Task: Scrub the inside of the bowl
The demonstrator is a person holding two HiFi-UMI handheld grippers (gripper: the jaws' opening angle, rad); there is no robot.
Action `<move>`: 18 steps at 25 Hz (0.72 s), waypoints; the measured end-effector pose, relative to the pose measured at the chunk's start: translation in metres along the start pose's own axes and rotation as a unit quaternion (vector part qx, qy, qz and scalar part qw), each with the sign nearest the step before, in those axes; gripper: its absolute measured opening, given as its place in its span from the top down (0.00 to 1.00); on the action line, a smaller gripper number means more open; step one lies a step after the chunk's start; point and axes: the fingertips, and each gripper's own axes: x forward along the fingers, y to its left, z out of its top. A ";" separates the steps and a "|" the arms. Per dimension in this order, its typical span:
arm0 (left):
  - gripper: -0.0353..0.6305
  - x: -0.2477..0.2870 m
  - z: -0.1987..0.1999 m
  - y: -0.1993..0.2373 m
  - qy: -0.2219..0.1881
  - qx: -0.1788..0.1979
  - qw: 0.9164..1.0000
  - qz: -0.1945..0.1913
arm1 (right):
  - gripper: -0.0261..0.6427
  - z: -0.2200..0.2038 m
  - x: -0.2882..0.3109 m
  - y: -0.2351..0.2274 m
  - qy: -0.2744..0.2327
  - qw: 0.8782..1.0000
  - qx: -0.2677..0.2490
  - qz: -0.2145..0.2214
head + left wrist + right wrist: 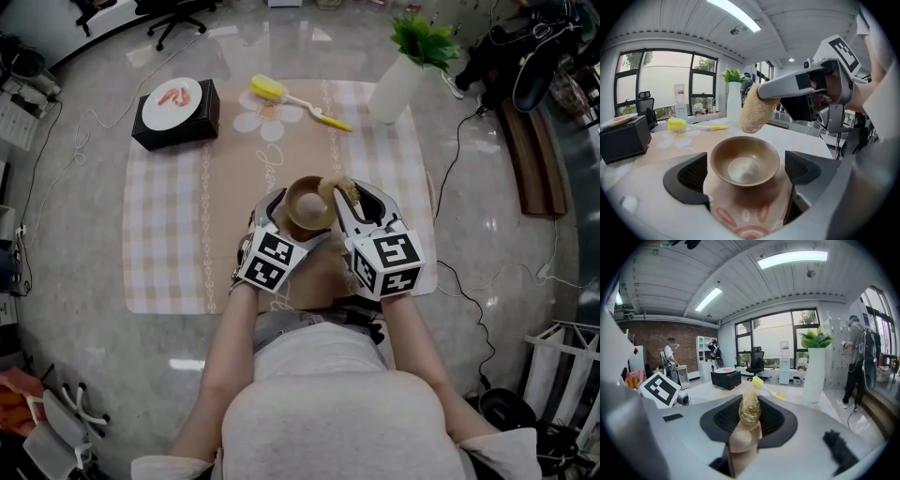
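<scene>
Loofah (pixel 752 115) in right gripper (pixel 750 414) above bowl (pixel 745 159) framed by left gripper (pixel 746 176)

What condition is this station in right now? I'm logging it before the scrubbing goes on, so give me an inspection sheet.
Surface: checked cloth, lying flat.
Job's things: bowl upright on the cloth; loofah just above its far rim.
Clutter: yellow brush, white vase, plate on black box, all beyond the bowl.
Grippers: left gripper open, jaws flanking the bowl; right gripper shut on the loofah.
Cables: black cable on the floor, right of the cloth.
Surroundings: office chair.
</scene>
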 end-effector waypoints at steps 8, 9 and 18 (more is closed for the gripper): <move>0.18 0.009 -0.005 0.003 0.014 0.001 1.000 -0.001 | 0.81 -0.004 0.006 -0.008 0.009 1.000 0.003 -0.001; 0.18 0.010 -0.006 0.003 0.014 0.001 1.000 -0.002 | 0.81 -0.004 0.008 -0.007 0.010 1.000 0.002 0.001; 0.19 0.011 -0.007 0.001 0.010 0.007 1.000 -0.006 | 0.81 0.001 0.038 0.011 0.006 0.999 0.004 0.048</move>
